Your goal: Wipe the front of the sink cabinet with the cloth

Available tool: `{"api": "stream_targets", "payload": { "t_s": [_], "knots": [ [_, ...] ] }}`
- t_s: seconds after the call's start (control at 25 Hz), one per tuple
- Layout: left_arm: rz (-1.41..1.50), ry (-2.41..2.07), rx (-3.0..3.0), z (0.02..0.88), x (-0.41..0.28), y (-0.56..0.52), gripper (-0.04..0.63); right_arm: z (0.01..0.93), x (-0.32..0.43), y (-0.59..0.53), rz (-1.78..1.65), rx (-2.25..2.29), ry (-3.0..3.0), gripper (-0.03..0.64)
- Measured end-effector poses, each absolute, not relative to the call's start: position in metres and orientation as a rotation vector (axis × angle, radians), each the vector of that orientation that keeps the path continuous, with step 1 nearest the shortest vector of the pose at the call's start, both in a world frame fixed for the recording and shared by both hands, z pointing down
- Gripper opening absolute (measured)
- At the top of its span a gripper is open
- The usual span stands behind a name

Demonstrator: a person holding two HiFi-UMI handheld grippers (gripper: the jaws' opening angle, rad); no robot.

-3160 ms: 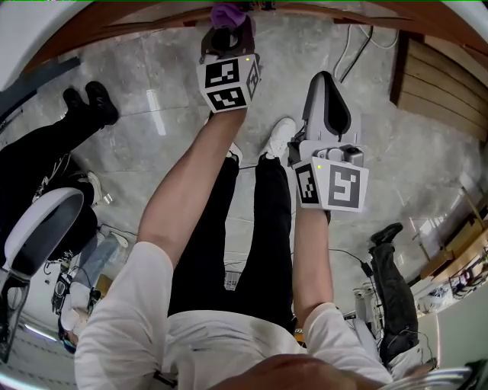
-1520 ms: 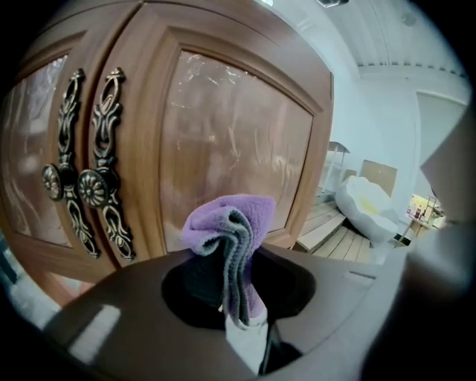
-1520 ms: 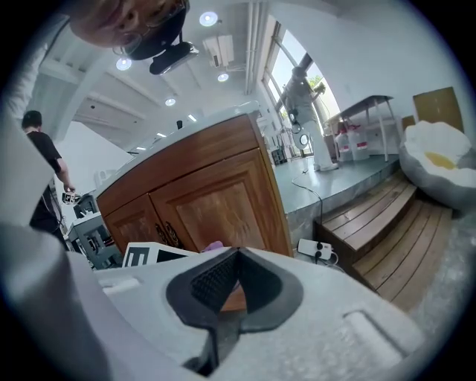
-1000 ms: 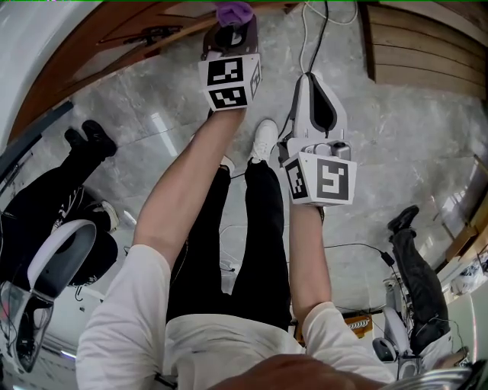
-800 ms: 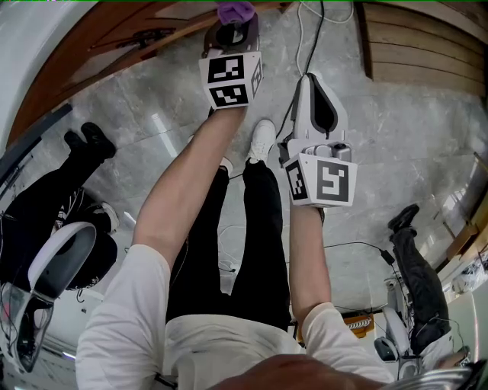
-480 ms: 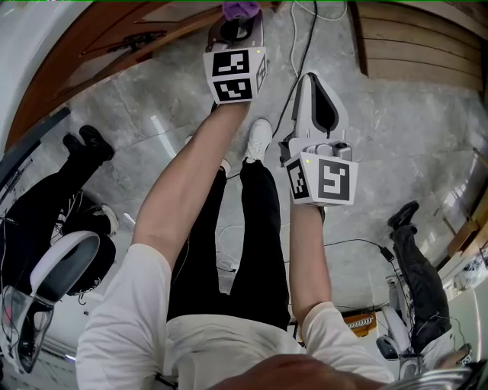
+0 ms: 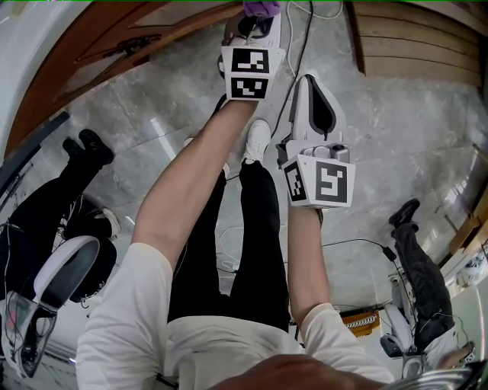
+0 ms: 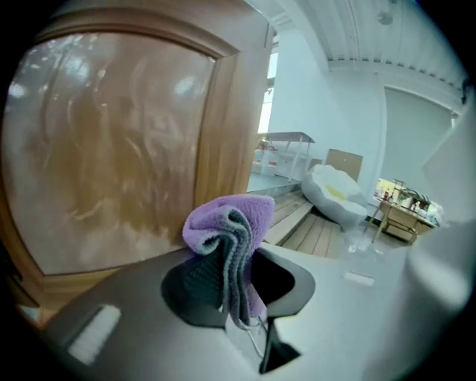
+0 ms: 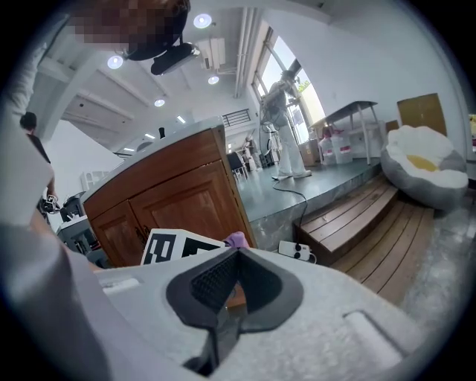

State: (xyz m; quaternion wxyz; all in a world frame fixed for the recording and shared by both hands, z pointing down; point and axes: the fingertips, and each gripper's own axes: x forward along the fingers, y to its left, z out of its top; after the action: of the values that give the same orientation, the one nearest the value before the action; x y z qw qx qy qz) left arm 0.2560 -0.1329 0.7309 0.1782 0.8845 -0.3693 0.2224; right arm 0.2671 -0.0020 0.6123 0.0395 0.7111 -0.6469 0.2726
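Note:
My left gripper reaches out at the top of the head view, shut on a bunched purple cloth. In the left gripper view the cloth sticks up between the jaws, close against the brown wooden cabinet door; I cannot tell whether it touches. The cabinet front runs along the upper left of the head view. My right gripper hangs lower and to the right, over the grey floor, shut with nothing in it. From the right gripper I see the cabinet, the left marker cube and the cloth's tip.
Wooden steps rise right of the cabinet, with a white power strip and cables on the floor at their foot. A white bean-bag seat lies on the steps. Other people's legs stand at left and right.
The left gripper with the cloth has slid to the right along the cabinet front and a little farther out. The right gripper has hardly moved.

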Motion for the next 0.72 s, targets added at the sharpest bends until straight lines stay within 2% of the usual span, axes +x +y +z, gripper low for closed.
{"api": "stream_targets", "payload": {
  "t_s": [0.44,0.72],
  "knots": [
    [0.607,-0.896,2.57,0.71,0.29,-0.12,0.075,0.609,0.273,-0.002,0.823,2.196,-1.952,-0.003],
    [0.582,-0.951,2.505,0.67,0.26,-0.116,0.074,0.578,0.271,-0.007,0.804,2.196,-1.939,-0.003]
  ]
}}
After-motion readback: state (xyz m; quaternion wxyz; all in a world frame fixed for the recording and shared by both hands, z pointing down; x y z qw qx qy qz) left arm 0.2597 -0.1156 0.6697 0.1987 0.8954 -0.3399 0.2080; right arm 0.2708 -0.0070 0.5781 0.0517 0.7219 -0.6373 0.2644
